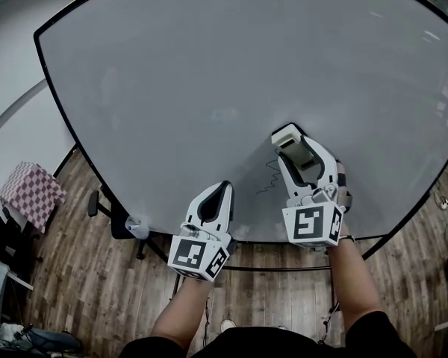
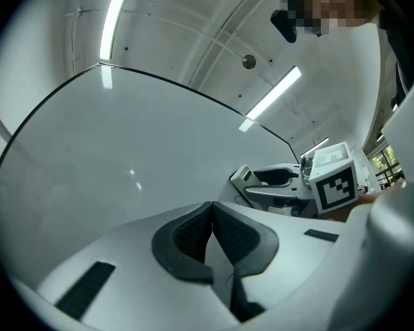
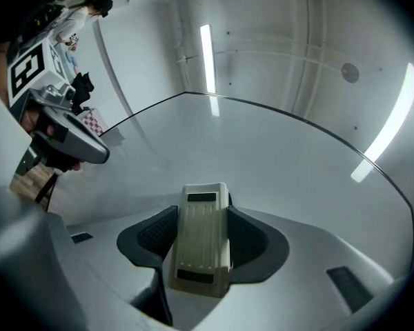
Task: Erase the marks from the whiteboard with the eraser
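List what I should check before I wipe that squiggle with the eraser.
1. Grip on the eraser: ok, the right tongs are shut on its two sides.
2. Mark located: ok, one thin squiggle on the whiteboard, just left of the right tongs and nearer the board's lower edge than the eraser's tip.
3. Eraser pressed on the board: cannot tell.
4. Wipe path clear of the left tongs: ok, they are shut, empty and apart from the squiggle, off to its left.
5. Other marks to erase: cannot tell; none stands out in the head view.
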Available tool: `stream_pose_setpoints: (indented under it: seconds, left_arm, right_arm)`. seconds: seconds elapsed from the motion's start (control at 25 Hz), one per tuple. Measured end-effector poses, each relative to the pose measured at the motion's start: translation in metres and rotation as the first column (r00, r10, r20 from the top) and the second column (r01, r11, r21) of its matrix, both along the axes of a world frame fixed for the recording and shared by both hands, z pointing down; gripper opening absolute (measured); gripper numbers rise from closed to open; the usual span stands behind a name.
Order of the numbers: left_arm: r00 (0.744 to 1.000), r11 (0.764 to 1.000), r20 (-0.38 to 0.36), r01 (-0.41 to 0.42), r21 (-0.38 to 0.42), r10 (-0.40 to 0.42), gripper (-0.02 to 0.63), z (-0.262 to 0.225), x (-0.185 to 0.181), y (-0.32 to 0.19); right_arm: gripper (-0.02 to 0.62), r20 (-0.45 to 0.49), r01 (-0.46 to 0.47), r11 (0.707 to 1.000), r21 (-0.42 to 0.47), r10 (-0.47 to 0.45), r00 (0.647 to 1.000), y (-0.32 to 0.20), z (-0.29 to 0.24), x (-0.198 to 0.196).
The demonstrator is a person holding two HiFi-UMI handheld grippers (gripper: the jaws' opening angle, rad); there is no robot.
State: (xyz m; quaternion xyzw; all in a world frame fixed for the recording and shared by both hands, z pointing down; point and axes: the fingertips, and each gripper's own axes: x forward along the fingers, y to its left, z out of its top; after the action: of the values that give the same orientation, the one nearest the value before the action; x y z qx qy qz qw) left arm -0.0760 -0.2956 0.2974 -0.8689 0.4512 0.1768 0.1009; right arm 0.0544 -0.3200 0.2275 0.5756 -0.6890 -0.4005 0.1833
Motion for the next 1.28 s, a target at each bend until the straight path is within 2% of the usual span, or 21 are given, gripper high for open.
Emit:
stream_pose_setpoints:
  seconds: [0.24, 0.72, 1.28]
  left_arm:
    - [1.000, 0.999, -0.013, 0.009, -0.048, -0.010, 0.018, 0.013, -0.007, -0.004]
    - [1.000, 0.998, 0.003, 0.026, -0.052, -0.026, 0.018, 0.020, -0.002, -0.002]
    - [0.998, 0.995, 0.029, 0.049, -0.090, -0.047, 0.018, 0.036, -0.011, -0.004]
  right_arm:
    - [0.247, -0.138, 0.021, 0.998, -0.053, -0.028, 0.990, -0.003, 0.014, -0.009]
    - [0.247, -0.304, 0.042, 0.994, -0.105, -0.072, 0.950, -0.004, 0.062, -0.028]
    - [0.245, -0.504, 0.028, 0.990, -0.139, -0.095, 0.859, -0.008, 0.127, -0.043]
